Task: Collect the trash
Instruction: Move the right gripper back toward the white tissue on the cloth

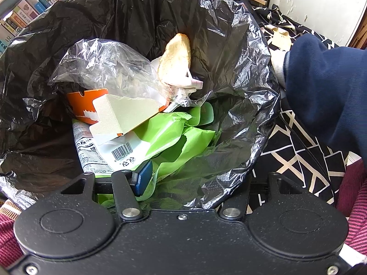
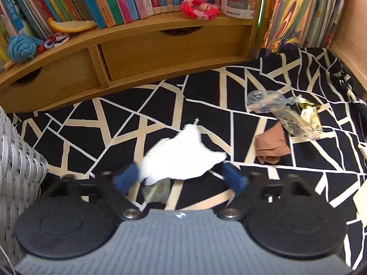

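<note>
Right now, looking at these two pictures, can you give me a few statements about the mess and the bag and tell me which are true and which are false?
1. The black trash bag already holds rubbish. True: a green wrapper and an orange carton lie inside.
2. The white tissue lies between the right gripper fingers. True.
3. The patterned cloth has no other litter on it. False: a clear wrapper and a brown scrap lie there.
4. The left gripper points at the bookshelf. False: it looks into the bag.
</note>
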Tool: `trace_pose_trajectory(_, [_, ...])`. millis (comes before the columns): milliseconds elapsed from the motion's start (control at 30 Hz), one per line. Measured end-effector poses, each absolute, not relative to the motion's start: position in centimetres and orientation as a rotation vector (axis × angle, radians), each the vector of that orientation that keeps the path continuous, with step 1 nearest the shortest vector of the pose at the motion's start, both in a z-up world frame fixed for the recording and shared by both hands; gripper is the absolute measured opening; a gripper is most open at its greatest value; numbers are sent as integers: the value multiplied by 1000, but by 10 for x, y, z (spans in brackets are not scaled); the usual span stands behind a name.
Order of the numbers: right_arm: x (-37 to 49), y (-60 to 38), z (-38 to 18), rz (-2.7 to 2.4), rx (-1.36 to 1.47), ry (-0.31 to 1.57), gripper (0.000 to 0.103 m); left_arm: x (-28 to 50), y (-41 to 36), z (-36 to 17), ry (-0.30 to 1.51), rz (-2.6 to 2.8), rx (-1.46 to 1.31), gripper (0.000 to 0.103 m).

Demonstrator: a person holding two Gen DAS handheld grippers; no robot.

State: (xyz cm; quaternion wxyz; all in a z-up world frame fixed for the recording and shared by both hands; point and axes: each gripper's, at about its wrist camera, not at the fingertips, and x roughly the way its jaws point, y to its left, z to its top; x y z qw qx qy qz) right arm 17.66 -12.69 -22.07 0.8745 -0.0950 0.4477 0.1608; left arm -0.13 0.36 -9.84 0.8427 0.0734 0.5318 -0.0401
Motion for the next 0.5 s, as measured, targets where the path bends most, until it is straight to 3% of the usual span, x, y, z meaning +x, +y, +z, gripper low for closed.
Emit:
trace_pose_trajectory(67, [175, -125, -220, 339, -191, 922, 71, 0, 4, -98, 1120, -87, 153, 53])
trace_pose_trajectory(133, [173, -124, -217, 329, -198, 908, 51, -1, 5, -97, 1119, -90, 148, 53])
trace_pose_trajectory(200, [174, -124, -214, 330, -184, 913, 18, -1, 5, -97, 1119, -94, 147, 53])
trace_pose_trajectory(500, [165, -130, -185, 297, -165, 876, 8, -3, 5, -98, 1106, -97, 150, 53])
